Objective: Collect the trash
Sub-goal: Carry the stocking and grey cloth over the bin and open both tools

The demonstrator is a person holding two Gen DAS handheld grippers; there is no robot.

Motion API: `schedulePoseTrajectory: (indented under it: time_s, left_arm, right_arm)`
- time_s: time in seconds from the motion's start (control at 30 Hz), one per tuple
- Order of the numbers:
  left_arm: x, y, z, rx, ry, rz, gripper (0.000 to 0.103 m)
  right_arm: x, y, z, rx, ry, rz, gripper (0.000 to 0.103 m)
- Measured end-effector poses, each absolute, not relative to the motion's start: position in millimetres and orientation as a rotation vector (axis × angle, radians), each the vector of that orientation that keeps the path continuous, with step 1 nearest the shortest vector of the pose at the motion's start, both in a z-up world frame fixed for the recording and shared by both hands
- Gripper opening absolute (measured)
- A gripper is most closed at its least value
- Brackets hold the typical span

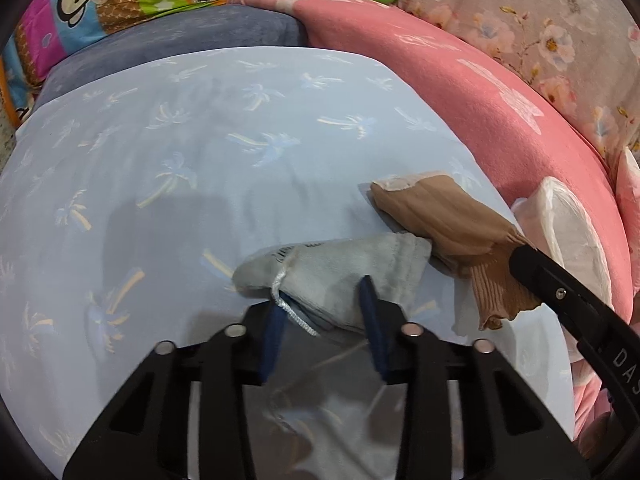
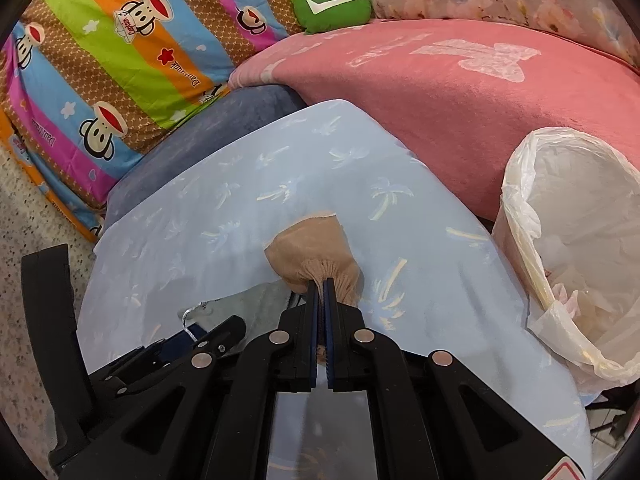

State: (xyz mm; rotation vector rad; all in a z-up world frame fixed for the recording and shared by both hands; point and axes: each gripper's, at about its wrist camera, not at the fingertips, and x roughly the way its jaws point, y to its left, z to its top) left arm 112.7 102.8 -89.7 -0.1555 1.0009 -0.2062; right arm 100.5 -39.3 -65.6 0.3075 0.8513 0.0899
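Note:
A tan sock (image 2: 316, 252) lies on the light blue palm-print cloth (image 2: 224, 216). My right gripper (image 2: 321, 286) is shut on its ribbed cuff; it also shows in the left wrist view (image 1: 516, 248), where the tan sock (image 1: 436, 212) stretches left from it. A grey drawstring pouch (image 1: 340, 276) lies beside the sock. My left gripper (image 1: 324, 304) is open, its blue pads on either side of the pouch's end. The pouch (image 2: 240, 304) shows partly in the right wrist view. A bin lined with a white bag (image 2: 516, 184) stands to the right.
A pink blanket (image 2: 440, 100) lies behind the blue cloth. A striped monkey-print quilt (image 2: 120, 80), a green cushion (image 2: 332, 6) and a floral fabric (image 1: 540, 20) are at the back. A dark blue cushion (image 1: 180, 36) lies under the cloth. Speckled floor (image 2: 24, 280) is at the left.

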Motion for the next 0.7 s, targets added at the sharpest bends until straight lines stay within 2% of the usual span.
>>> schedulePoseTrajectory:
  time_s: [0.07, 0.1, 0.7]
  left_arm:
    - [111, 99, -90, -0.156, 1.01, -0.228, 0.012]
    - [109, 96, -89, -0.159, 1.014, -0.239, 0.01]
    - [100, 40, -28, -0.085, 0.882, -0.323, 0.008]
  right_arm:
    - [97, -44, -64, 0.314, 0.847, 0.085, 0.003]
    - [95, -46, -63, 0.315, 0.843, 0.081, 0.003]
    - [59, -117, -5, 0.351, 0.683, -0.005, 0.003]
